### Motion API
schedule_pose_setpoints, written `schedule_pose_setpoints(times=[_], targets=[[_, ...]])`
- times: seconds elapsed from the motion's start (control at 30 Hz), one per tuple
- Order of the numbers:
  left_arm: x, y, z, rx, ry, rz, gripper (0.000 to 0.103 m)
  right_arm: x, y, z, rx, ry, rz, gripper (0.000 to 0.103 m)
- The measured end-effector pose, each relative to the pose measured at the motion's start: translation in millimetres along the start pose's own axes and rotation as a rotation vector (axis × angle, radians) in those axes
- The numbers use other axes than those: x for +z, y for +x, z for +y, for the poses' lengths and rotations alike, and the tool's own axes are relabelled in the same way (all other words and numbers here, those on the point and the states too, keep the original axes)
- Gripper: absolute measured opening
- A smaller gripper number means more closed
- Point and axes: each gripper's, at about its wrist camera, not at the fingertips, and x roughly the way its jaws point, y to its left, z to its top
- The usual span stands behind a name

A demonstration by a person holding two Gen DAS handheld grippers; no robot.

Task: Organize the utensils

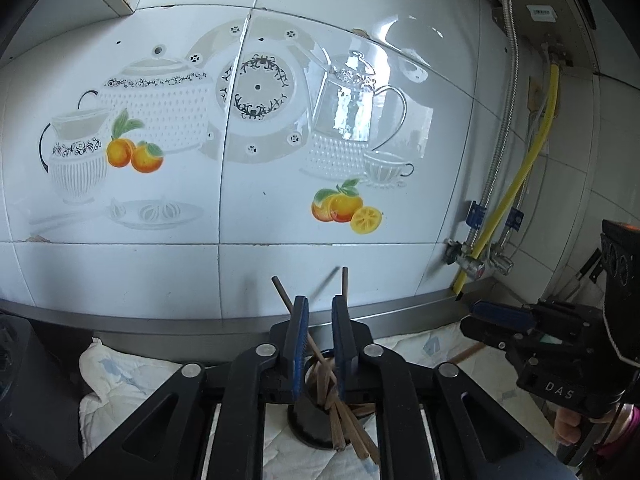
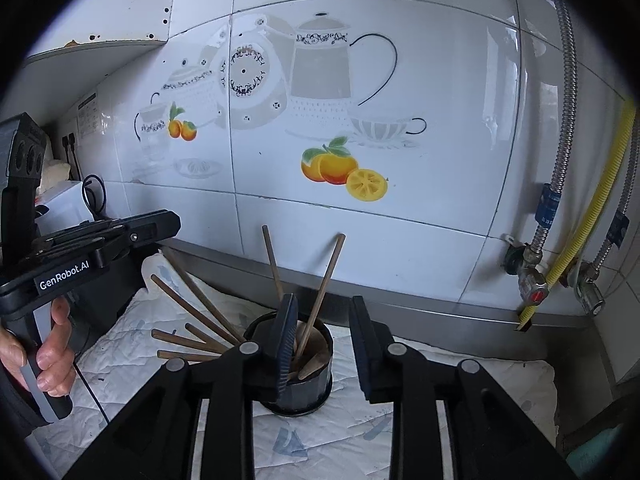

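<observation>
here both grippers, left (image 1: 320, 320) and right (image 2: 324, 340), hang parted above the chopstick holder (image 2: 296, 384).

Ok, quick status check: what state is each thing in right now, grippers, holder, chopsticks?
left gripper: narrow gap, nothing clamped.
right gripper: open, empty.
black holder: upright on the cloth.
chopsticks: leaning in the holder, fanned out over its rim.
wooden spoon: inside the holder.

Both wrist views close above the holder (image 2: 290, 364), facing tiled wall (image 1: 280, 200)
</observation>
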Motion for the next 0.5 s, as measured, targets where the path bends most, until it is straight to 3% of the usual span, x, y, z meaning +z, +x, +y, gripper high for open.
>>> schedule_pose_setpoints(times=[0.13,0.17,0.27,0.3,0.5], targets=[[-3,-18,-5,0.030,0.019,-0.001,0.038,-2,-15,3,-0.013,-0.008,-0.015,0.032],[-4,-23,-6,0.036,0.023,-0.001,0.039,-3,-19,4,-0.014,-0.008,-0.020,0.033],[-9,-40,-11,0.056,0.038,0.014,0.045,-9,-34,7,-0.018,-0.010,-0.030,0.039],[-12,-47,-13,0.066,0.042,0.016,0.054,-12,-39,9,-0.018,-0.013,-0.032,0.041],[-34,-93,-28,0.108,0.078,0.016,0.077,-35,-68,23,-0.037,-0.031,-0.045,0.056]])
